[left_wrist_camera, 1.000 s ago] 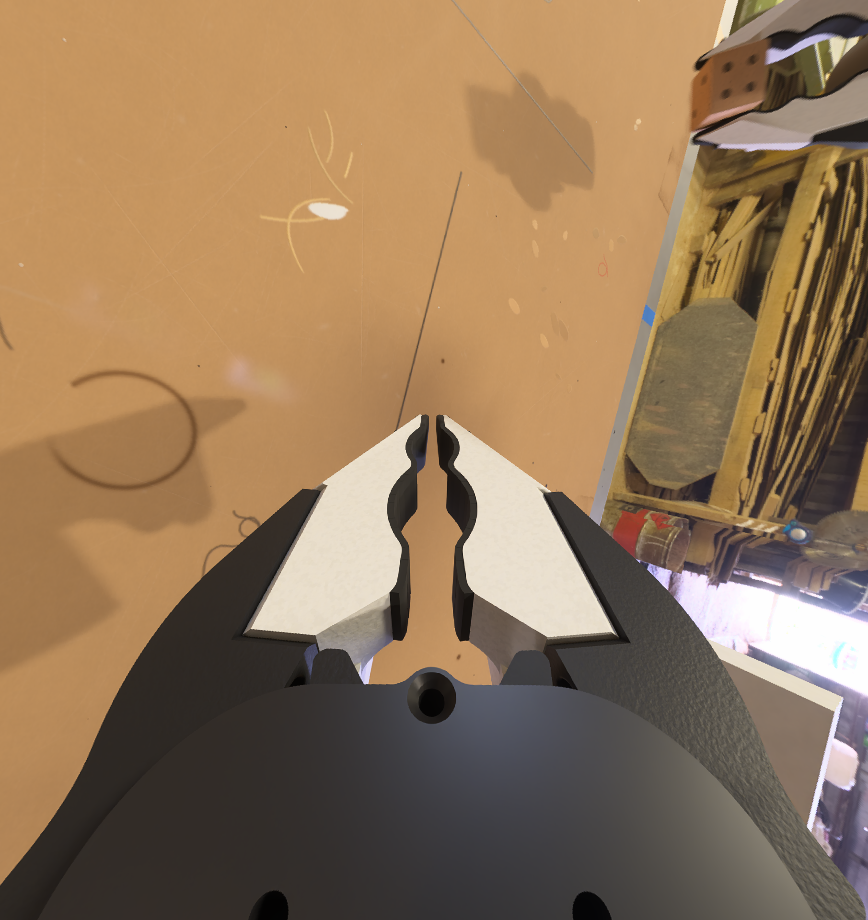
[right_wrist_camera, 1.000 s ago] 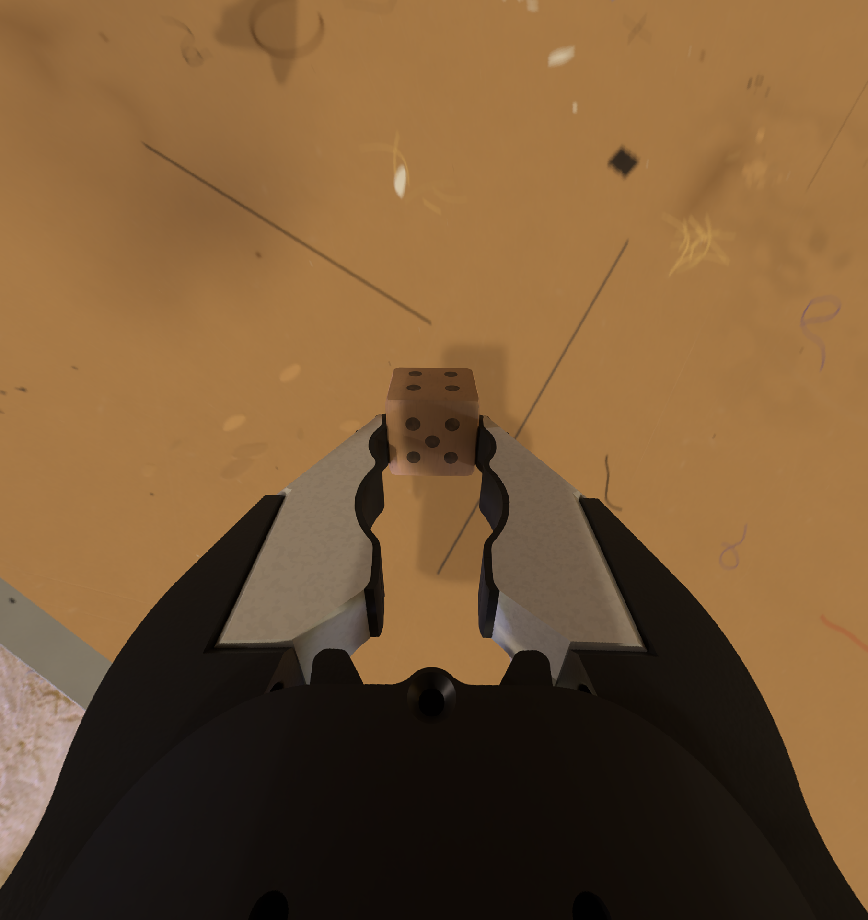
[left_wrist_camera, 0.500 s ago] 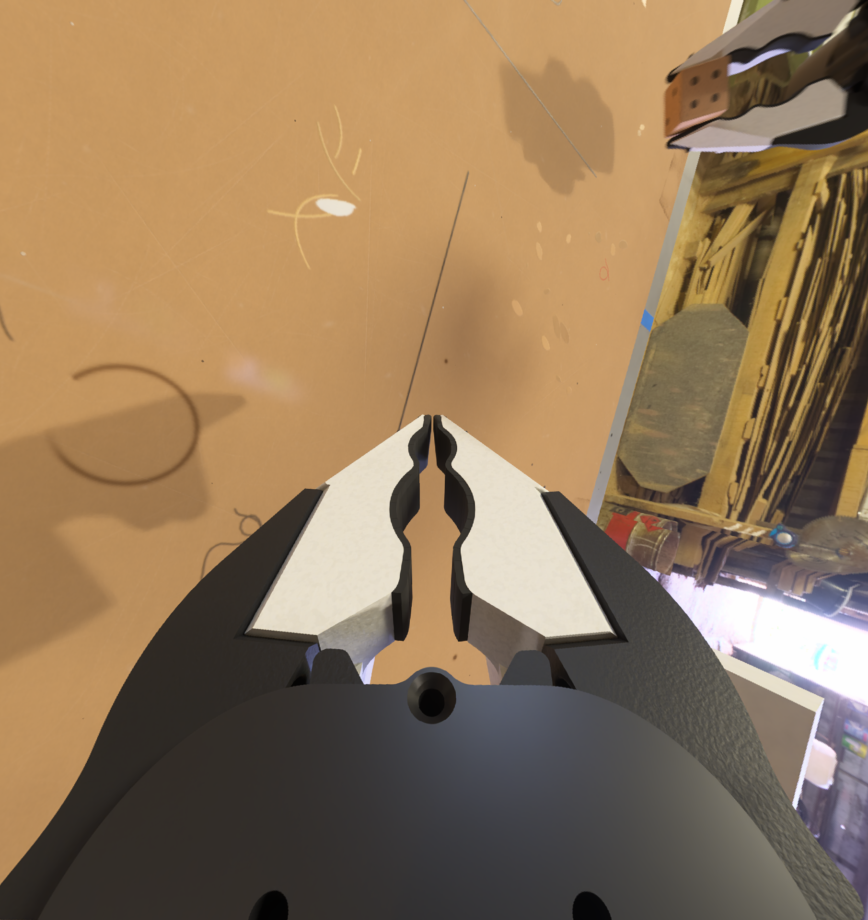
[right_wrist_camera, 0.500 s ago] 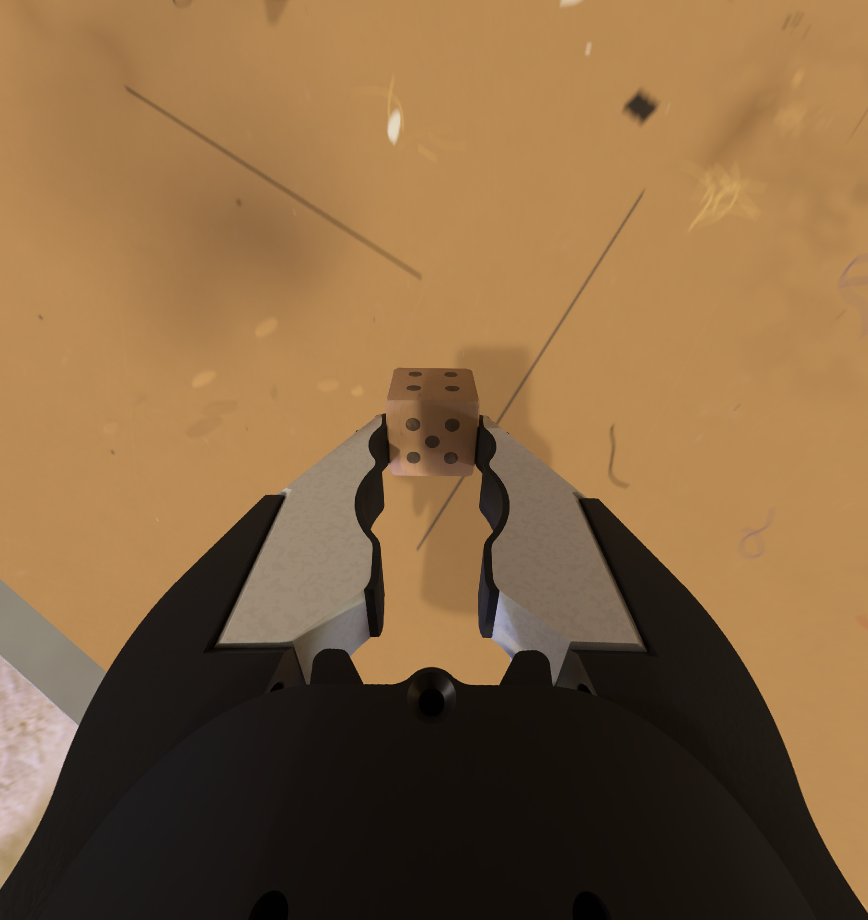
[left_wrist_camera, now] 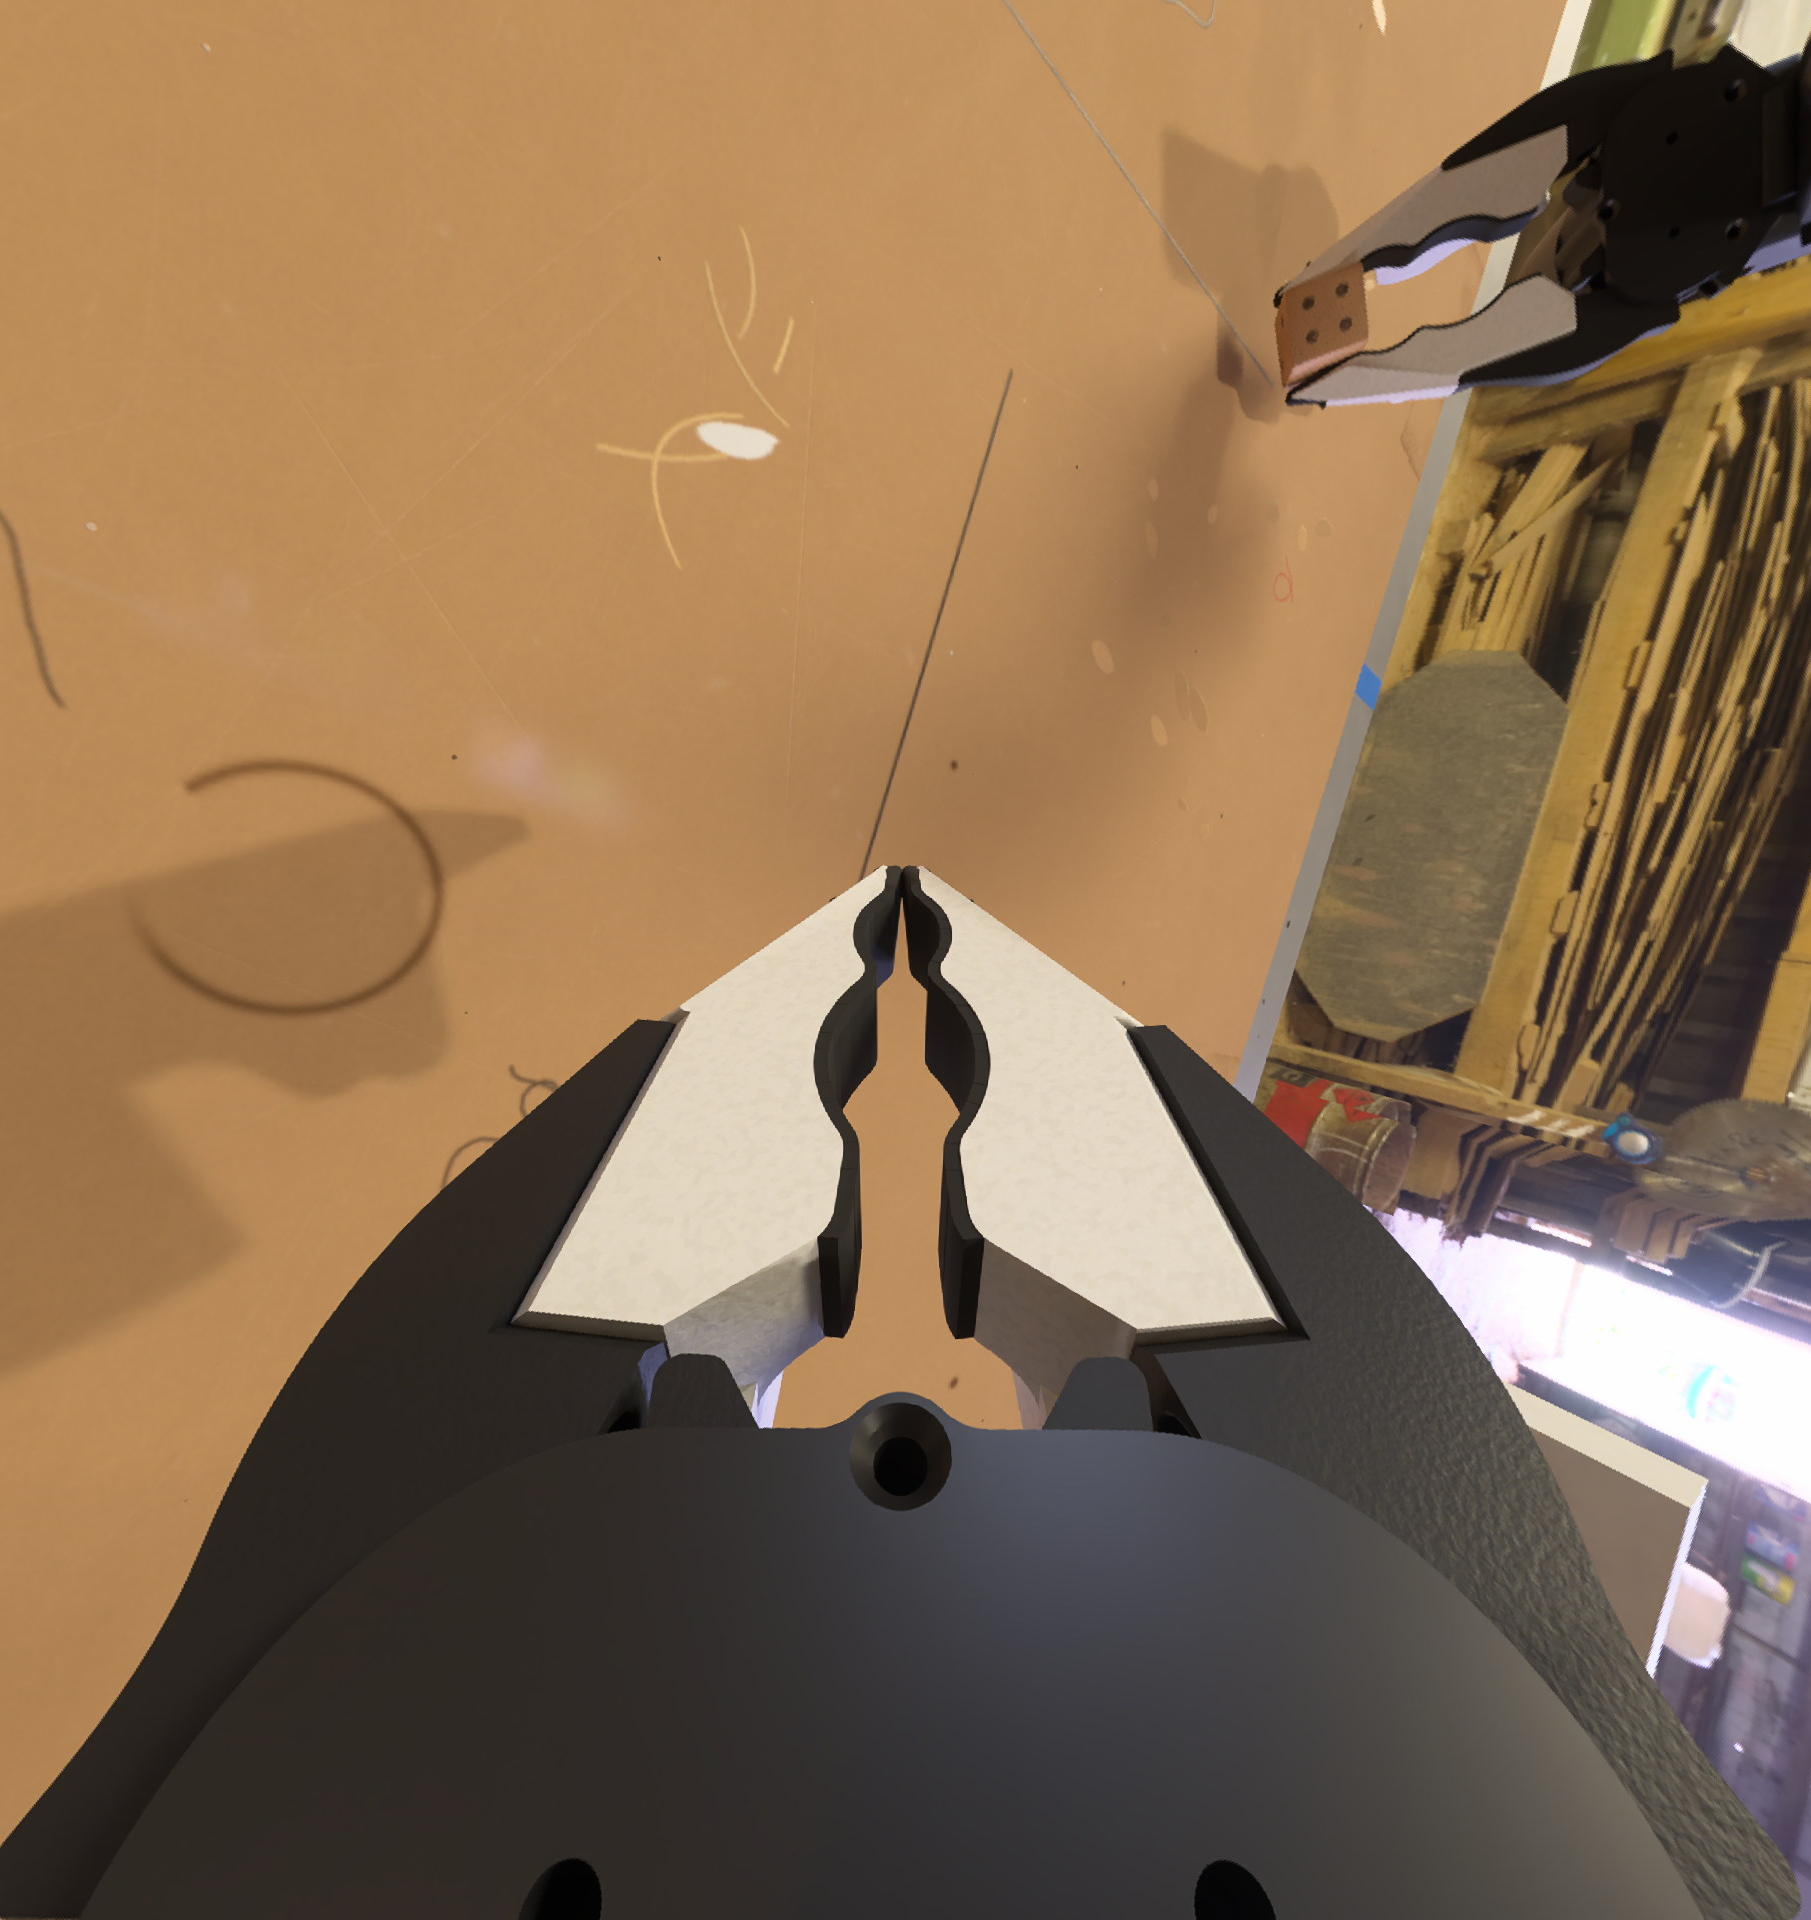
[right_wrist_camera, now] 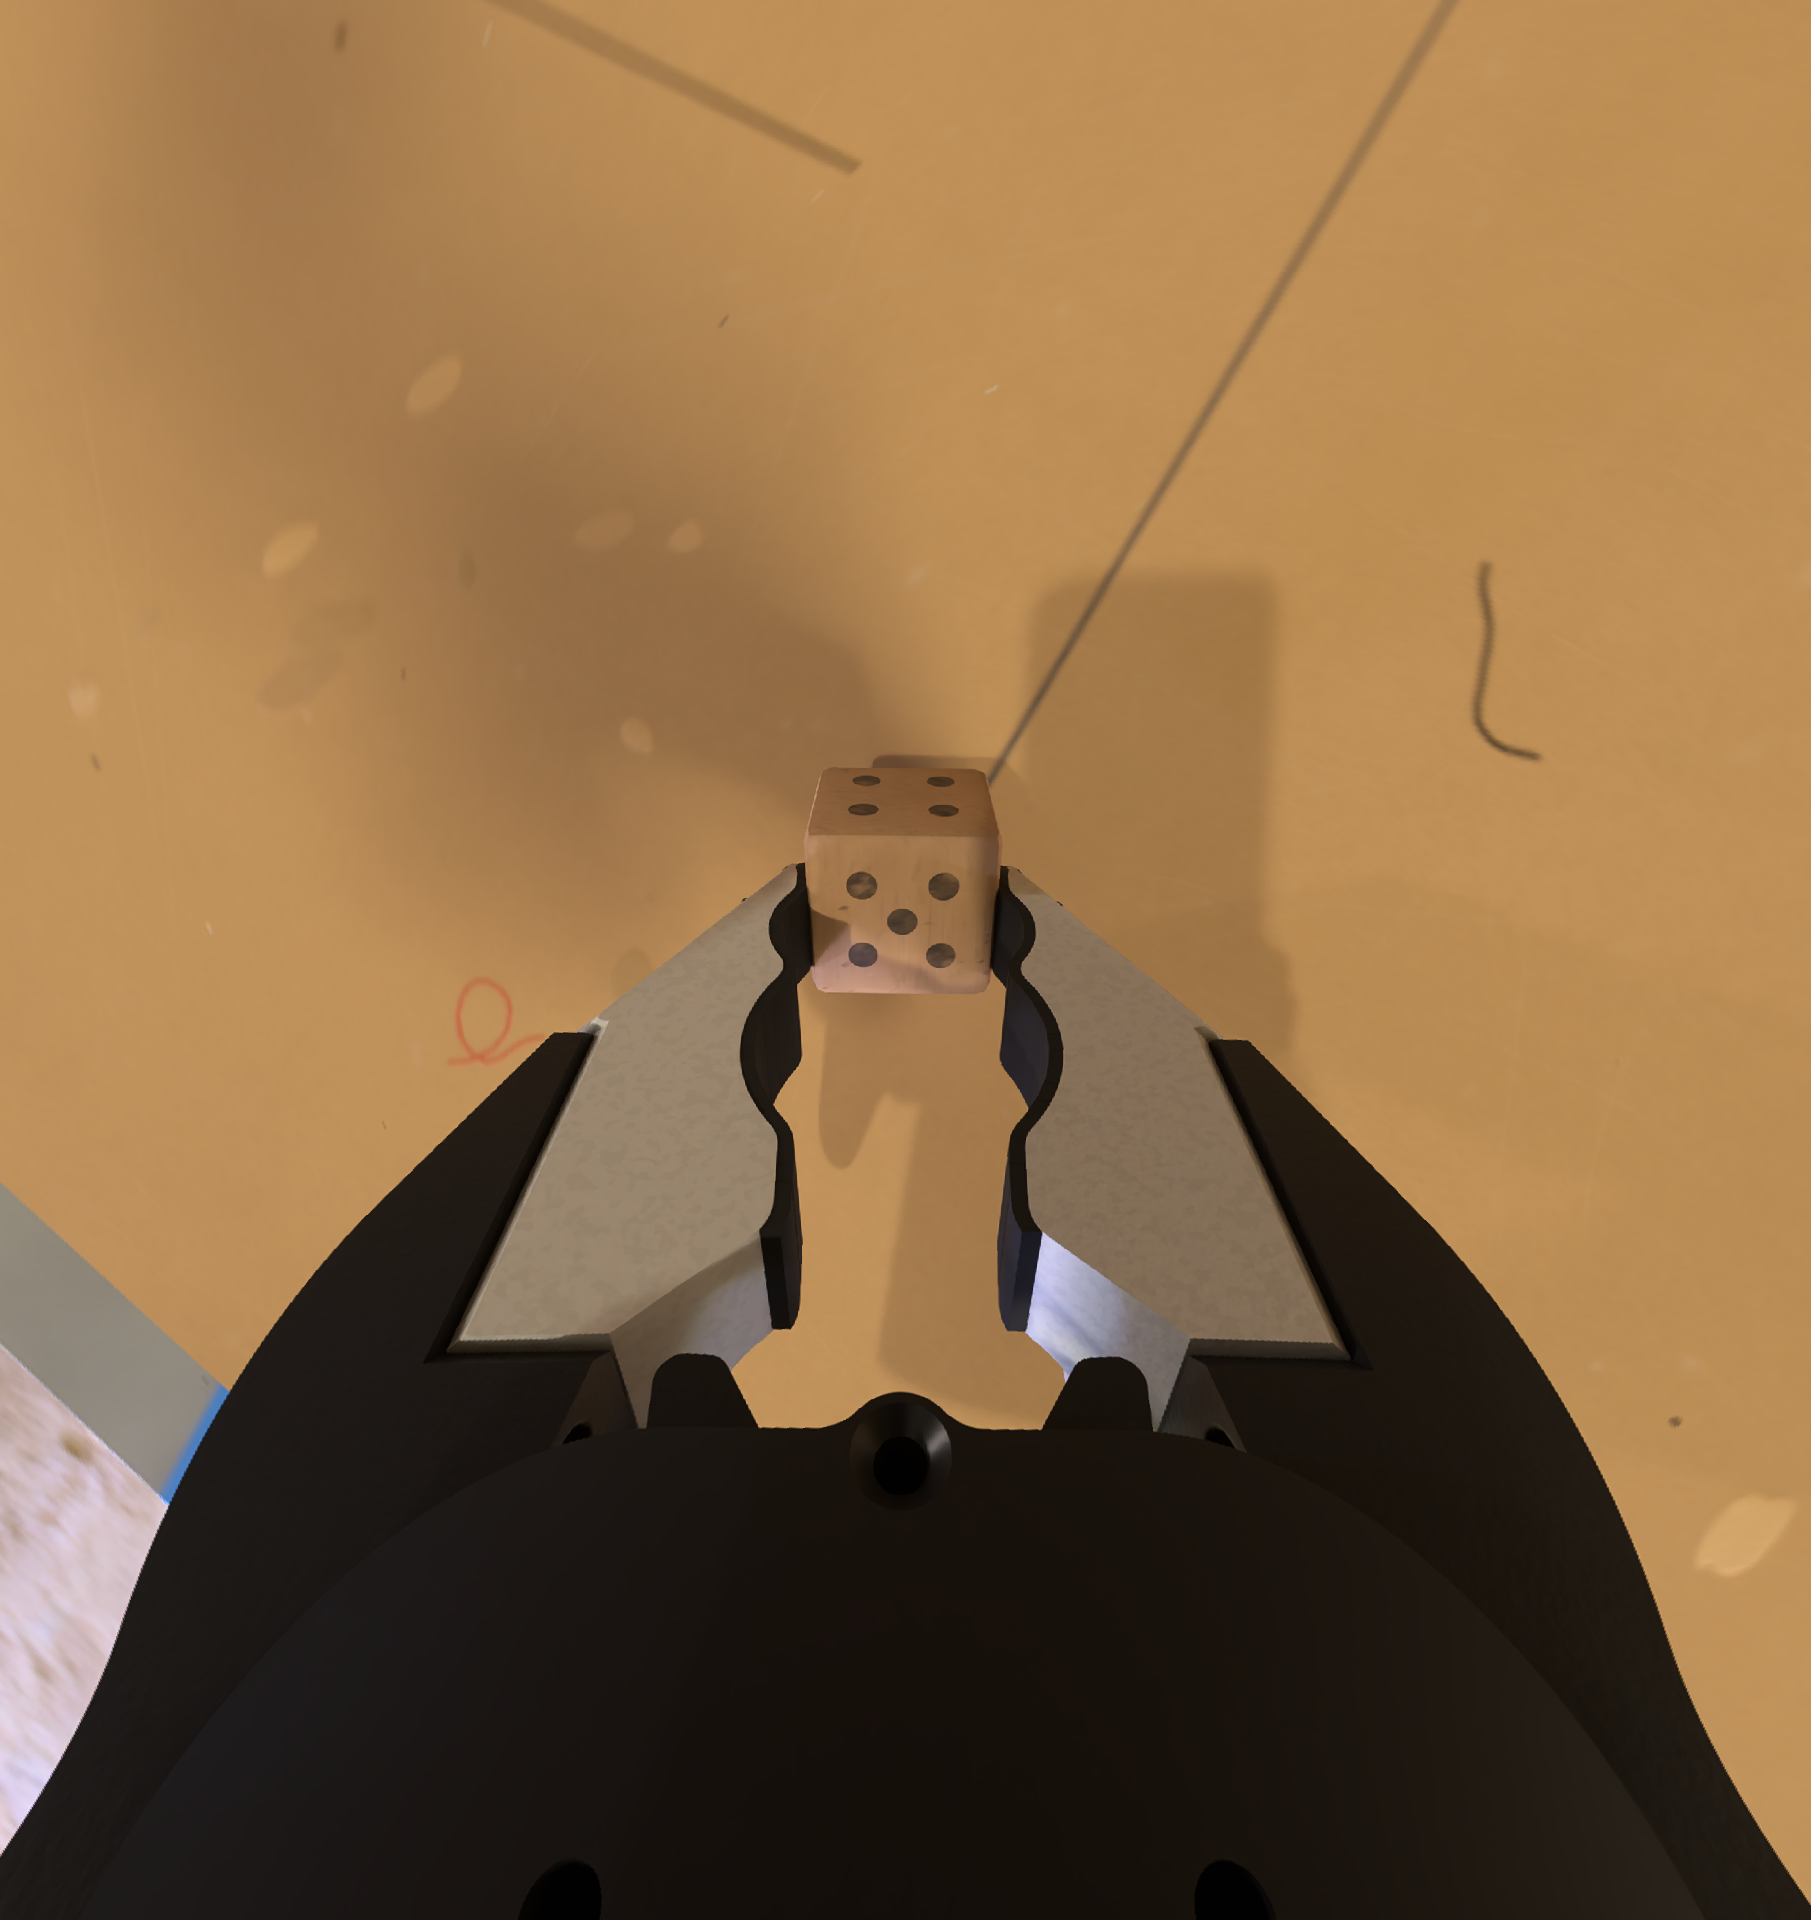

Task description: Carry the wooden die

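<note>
One wooden die (right_wrist_camera: 901,883): pinched at the fingertips of right claw (right_wrist_camera: 901,914), five-pip face toward camera, raised above scuffed orange surface (right_wrist_camera: 361,312) | left claw (left_wrist_camera: 897,883): tips together, nothing held, above same surface, well apart from die.

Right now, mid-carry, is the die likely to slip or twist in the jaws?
Probably stiff: the die keeps its cube shape. It is gripped only at the right gripper tips, so it might pivot. Flat faces make rolling unlikely.
</note>
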Available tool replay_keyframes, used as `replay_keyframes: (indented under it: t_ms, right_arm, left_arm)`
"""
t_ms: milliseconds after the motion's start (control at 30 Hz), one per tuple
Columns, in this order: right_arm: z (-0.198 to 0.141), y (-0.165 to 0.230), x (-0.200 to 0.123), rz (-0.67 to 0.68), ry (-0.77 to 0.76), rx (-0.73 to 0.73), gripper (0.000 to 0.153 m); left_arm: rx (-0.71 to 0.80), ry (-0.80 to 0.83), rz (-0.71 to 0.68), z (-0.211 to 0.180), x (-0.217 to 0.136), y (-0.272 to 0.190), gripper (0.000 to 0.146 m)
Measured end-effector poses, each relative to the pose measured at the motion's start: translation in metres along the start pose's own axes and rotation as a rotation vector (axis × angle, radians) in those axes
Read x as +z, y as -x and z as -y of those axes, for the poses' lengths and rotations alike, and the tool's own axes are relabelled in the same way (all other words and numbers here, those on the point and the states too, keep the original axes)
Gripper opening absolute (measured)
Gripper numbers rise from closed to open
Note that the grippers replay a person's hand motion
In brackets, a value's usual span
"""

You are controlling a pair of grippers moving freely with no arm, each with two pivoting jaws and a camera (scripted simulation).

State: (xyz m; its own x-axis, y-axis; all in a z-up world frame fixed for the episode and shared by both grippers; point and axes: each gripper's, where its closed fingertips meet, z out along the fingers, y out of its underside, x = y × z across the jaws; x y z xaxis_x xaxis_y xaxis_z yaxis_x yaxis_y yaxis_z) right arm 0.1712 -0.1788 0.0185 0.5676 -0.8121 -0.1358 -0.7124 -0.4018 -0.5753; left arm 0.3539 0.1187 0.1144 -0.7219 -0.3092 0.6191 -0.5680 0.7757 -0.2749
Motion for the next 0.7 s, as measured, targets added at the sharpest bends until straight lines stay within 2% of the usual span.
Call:
replay_keyframes:
  t_ms: [67,267,433,500,633,700]
  right_arm:
    - [-0.001,0.007,0.001,-0.011,0.020,-0.087,0.034]
    - [-0.008,0.014,-0.003,-0.023,-0.020,-0.043,0.034]
    - [0.000,0.010,-0.002,-0.061,-0.022,-0.109,0.034]
    - [0.032,0.009,-0.005,-0.089,-0.115,-0.155,0.034]
    - [0.167,0.040,-0.021,-0.028,-0.501,-0.264,0.034]
    - [0.224,0.064,-0.018,0.024,-0.590,-0.366,0.034]
  left_arm:
    - [0.003,-0.002,0.007,0.000,0.000,-0.001,0.000]
    - [0.009,0.002,0.017,-0.001,-0.001,-0.001,0.000]
    - [0.008,-0.003,0.013,0.000,-0.001,-0.001,0.000]
    - [0.009,-0.003,0.013,0.000,-0.001,-0.002,0.000]
    - [0.017,0.002,0.022,-0.001,-0.001,-0.003,0.000]
    - [0.020,0.000,0.027,-0.001,-0.001,-0.004,0.000]
